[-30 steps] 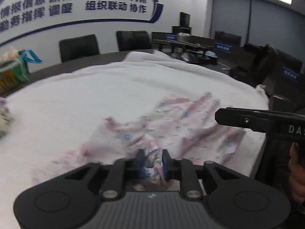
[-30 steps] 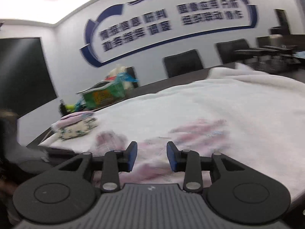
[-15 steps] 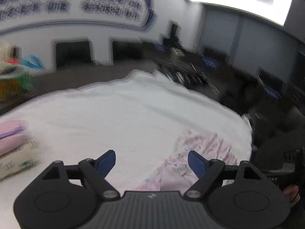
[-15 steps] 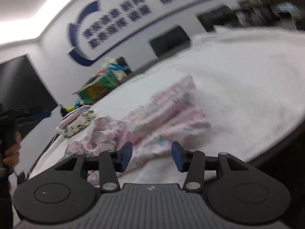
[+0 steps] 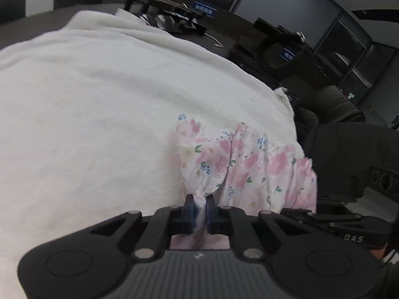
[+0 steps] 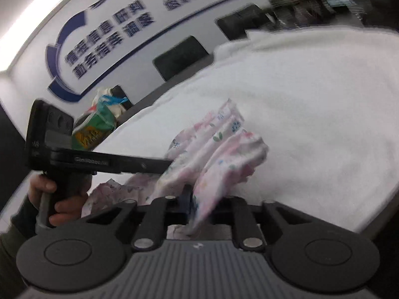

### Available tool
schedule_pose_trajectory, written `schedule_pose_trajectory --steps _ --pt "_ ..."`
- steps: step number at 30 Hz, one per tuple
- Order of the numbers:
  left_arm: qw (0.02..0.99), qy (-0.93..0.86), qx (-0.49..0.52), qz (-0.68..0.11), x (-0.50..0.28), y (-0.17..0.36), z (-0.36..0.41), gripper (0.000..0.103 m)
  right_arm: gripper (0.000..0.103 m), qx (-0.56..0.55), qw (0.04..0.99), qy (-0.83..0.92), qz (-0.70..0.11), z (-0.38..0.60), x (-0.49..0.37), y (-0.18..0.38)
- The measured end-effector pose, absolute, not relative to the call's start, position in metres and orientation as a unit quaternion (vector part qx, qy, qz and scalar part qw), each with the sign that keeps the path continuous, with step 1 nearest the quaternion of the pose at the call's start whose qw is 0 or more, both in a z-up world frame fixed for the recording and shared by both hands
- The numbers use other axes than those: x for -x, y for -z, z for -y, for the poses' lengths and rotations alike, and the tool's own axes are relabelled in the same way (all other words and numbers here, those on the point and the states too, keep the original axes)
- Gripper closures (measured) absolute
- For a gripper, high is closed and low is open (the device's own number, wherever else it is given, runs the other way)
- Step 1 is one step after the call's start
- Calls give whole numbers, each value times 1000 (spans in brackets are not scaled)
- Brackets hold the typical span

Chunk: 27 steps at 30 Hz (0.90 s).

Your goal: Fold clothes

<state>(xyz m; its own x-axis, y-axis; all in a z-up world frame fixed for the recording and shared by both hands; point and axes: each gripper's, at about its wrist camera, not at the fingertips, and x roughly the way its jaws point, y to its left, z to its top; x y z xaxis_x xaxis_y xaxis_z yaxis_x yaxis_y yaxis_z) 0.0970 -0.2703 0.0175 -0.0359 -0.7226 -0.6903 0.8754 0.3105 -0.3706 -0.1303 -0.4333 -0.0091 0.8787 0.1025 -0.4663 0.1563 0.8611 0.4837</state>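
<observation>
A pink floral garment [image 5: 239, 164] lies bunched at the near right edge of the white blanket [image 5: 99, 104]. My left gripper [image 5: 199, 204] is shut on a pinch of its cloth. In the right wrist view the same floral garment [image 6: 219, 154] is lifted off the white blanket [image 6: 311, 99], and my right gripper [image 6: 199, 199] is shut on its lower edge. The left gripper's body [image 6: 99, 160] reaches in from the left to the garment there, held by a hand [image 6: 59, 199].
A green bag [image 6: 97, 122] with stuffed items stands at the far left of the table. Black office chairs [image 6: 179, 57] line the far side under a wall with blue lettering. Dark desks and chairs [image 5: 311, 57] stand beyond the blanket's right edge.
Half a second ago both grippers were open above the garment. Now both have shut on its cloth, and the garment is bunched and lifted at the near edge.
</observation>
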Motion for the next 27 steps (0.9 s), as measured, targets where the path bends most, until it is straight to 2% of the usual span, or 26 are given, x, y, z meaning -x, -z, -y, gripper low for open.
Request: schedule_pose_trajectory --steps 7,15,17,18,20,21,22,23,24,25,27 --pt "768 496 -52 -403 -116 -33 227 100 100 -118 960 -47 -248 412 52 -28" --pt "854 330 27 -402 -167 -39 191 100 100 -35 940 -118 -317 395 -103 -52" --pt "857 301 45 -416 -180 -38 182 95 100 -23 933 -123 -337 388 -142 -53" --pt "858 286 54 -423 -187 -38 178 89 100 -19 928 -114 -355 385 -158 -48" --pt "860 283 61 -420 -183 -44 160 87 94 -12 918 -92 -387 382 -178 -37" --pt "864 292 62 -405 -174 -51 144 80 92 -7 914 -80 -397 381 -183 -33" --pt "869 303 62 -387 -164 -58 125 65 84 -8 917 -76 -392 383 -176 -34" --pt "873 314 62 -369 -154 -65 107 57 68 -11 920 -74 -385 387 -165 -37" --pt "875 318 67 -358 -141 -71 87 47 58 -18 926 -76 -369 392 -149 -43" --pt "873 328 71 -353 -127 -73 69 47 50 -29 932 -84 -351 398 -126 -49" --pt "858 365 89 -351 -95 -72 41 46 49 -51 942 -102 -317 409 -79 -62"
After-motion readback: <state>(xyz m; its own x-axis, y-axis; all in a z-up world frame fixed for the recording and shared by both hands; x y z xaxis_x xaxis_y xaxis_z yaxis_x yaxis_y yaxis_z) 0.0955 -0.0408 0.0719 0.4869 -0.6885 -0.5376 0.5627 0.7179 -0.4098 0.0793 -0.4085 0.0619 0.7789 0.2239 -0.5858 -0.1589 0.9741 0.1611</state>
